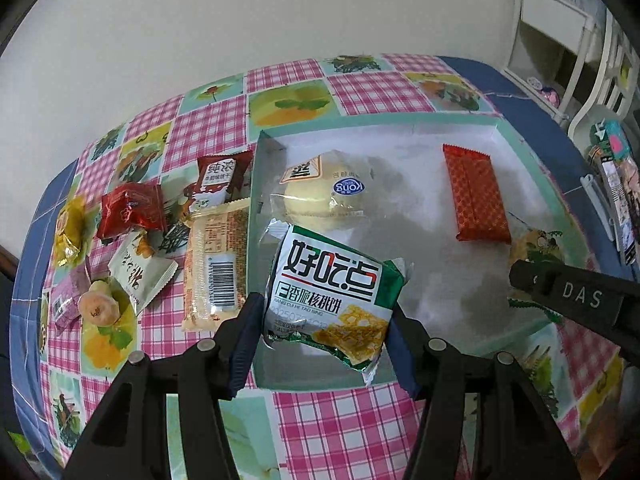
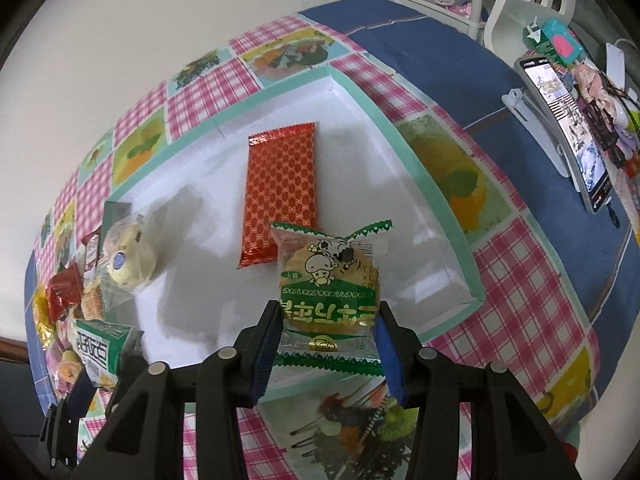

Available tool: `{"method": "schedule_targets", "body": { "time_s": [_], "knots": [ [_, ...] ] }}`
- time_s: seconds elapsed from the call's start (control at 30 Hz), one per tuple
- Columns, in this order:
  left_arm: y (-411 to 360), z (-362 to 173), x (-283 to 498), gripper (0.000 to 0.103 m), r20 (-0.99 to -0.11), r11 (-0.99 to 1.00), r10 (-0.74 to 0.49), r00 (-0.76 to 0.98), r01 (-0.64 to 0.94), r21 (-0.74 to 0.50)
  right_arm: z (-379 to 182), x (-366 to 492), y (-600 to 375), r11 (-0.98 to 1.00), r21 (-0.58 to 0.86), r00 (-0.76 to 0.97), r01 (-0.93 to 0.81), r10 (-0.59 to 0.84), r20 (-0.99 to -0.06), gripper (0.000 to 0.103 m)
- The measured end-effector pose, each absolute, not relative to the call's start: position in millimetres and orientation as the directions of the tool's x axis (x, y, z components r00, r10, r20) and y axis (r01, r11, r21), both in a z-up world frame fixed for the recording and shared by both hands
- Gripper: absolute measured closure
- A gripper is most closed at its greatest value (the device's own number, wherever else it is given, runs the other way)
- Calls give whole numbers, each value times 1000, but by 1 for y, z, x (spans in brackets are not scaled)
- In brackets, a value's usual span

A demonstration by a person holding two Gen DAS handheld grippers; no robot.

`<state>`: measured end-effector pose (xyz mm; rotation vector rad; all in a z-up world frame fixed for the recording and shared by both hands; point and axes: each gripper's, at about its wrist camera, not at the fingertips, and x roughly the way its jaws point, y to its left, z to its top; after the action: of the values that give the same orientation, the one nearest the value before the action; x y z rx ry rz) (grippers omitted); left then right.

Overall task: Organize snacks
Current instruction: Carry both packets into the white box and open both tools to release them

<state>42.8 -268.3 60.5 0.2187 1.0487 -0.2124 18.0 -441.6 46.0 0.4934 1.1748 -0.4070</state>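
Left wrist view: the left claw (image 1: 326,336) reaches forward over the near wall of a shallow white tray with mint-green rim (image 1: 532,148), its blue-padded fingers (image 1: 244,344) clenched on the lower end of a green-and-white walnut biscuit packet (image 1: 332,292), which is held tilted above the tray's near-left corner. Inside the tray lie a round cream-coloured bun in clear wrap (image 1: 320,192) by the left wall and an orange patterned wafer pack (image 1: 476,194) toward the right wall. More wrapped snacks (image 1: 136,232) crowd the checked cloth along the counter's left edge. The other claw's black body enters from the right.

Right wrist view: the right claw (image 2: 326,344) points over the tray's near wall (image 2: 436,204), gripping a round cracker in a green-trimmed clear packet (image 2: 330,284) by its sides, upright above the tray floor, just in front of the wafer pack (image 2: 282,196). A phone on a stand (image 2: 568,128) sits by the counter's right edge.
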Motion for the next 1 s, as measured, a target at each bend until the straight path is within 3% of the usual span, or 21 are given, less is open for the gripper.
{"method": "schedule_targets", "body": {
  "time_s": [0.33, 0.43, 0.57, 1.0],
  "knots": [
    [-271, 55, 47, 42, -881, 954, -71, 468, 289, 76, 47, 21, -442, 821, 139, 332, 554, -65, -941, 52],
    [-271, 57, 47, 41, -880, 954, -77, 469, 290, 71, 51, 20, -442, 816, 149, 346, 558, -65, -936, 34],
    [-266, 63, 48, 39, -877, 960, -76, 474, 272, 64, 58, 19, -440, 820, 148, 360, 552, -74, -930, 30],
    [-174, 75, 70, 39, -912, 998, 24, 410, -60, -1, 71, 21, -411, 864, 119, 375, 489, -85, -923, 30]
  ]
}}
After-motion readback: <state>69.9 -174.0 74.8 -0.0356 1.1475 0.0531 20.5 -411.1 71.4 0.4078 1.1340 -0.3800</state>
